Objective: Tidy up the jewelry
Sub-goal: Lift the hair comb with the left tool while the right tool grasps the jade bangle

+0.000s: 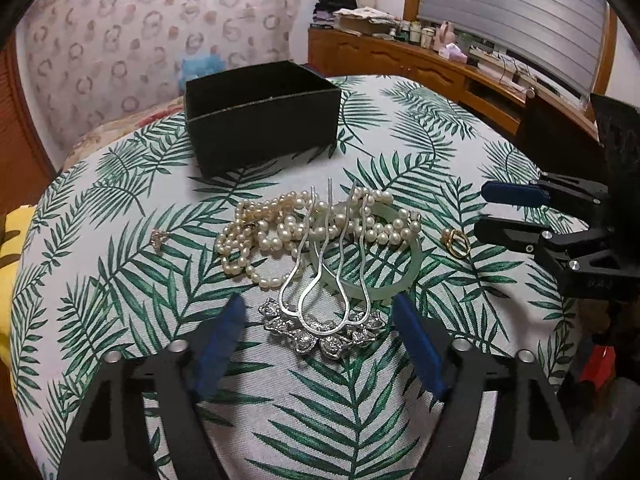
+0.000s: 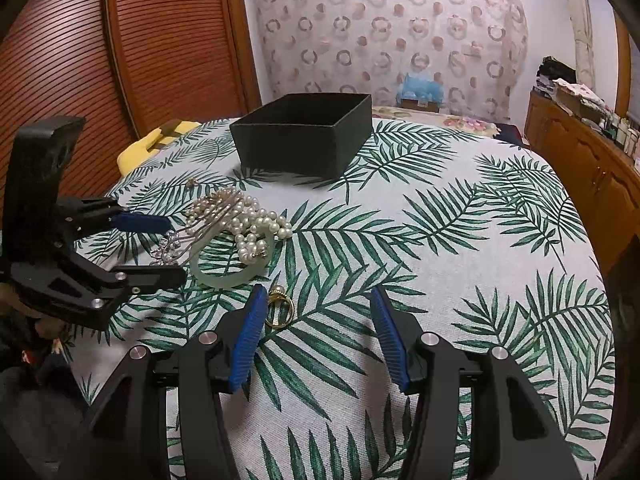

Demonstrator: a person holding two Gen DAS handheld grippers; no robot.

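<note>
In the left wrist view, the left gripper (image 1: 320,344) stands with its blue pads apart, and the flowered silver head of the hair comb (image 1: 320,332) lies between them. The pads do not press on it yet. For a good grasp, the person should probably close on this thick head and not on the thin wavy prongs, which reach far into the pile and rest over the pearl necklace (image 1: 296,228) and the jade bangle (image 1: 368,264). A slow lift, drawing toward the near side, would likely free the prongs without dragging the pearls. The pearls are small, round and glossy, in a loose heap. The bangle is a smooth, pale green ring. A small sparkling earring (image 1: 159,237) lies alone on the left, and a gold ring (image 1: 456,242) on the right, near the right gripper (image 1: 486,210). The black box (image 1: 262,116) at the far side is open and looks empty.

In the right wrist view, the right gripper (image 2: 318,340) is open and holds nothing. The gold ring (image 2: 280,306), with a small pearl, lies just beside its left pad, partly outside the gap. The tablecloth (image 2: 460,240) is a woven fabric with green leaves. The box (image 2: 300,140) has matte, stiff walls.
</note>
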